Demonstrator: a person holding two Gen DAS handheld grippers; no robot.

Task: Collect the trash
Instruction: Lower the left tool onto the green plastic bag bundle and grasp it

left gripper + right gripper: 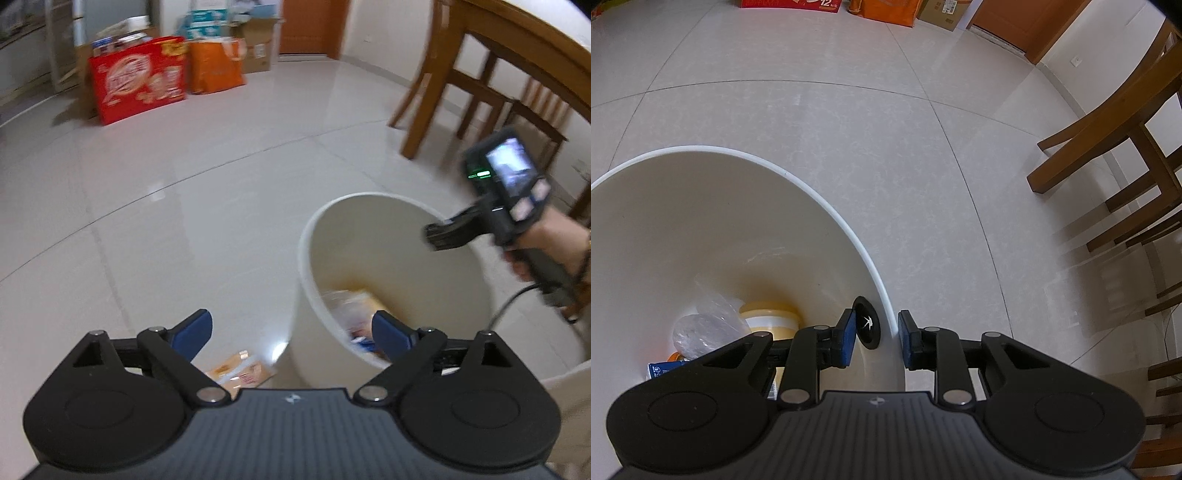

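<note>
A white round bin [306, 258] stands on the tiled floor, with blurred trash [354, 314] at its bottom. My left gripper [293, 334] is open wide and empty; its right finger hangs over the bin's near rim and its left finger over the floor. An orange wrapper [240, 371] lies on the floor beside the bin, just below that gripper. A hand holds my right gripper [436, 236] at the bin's right rim. In the right wrist view, my right gripper [877, 341] straddles the bin wall [886, 295], shut on the rim with a black disc [866, 326] against its inner pad. Inside the bin lie a clear bag [701, 325], a yellow tub [772, 317] and a blue carton [661, 369].
A red box [140, 77], an orange bag [216, 66] and cardboard boxes [255, 40] stand against the far wall. A wooden table with chairs [480, 92] fills the right side, close to the bin. Open tiled floor [184, 184] stretches between.
</note>
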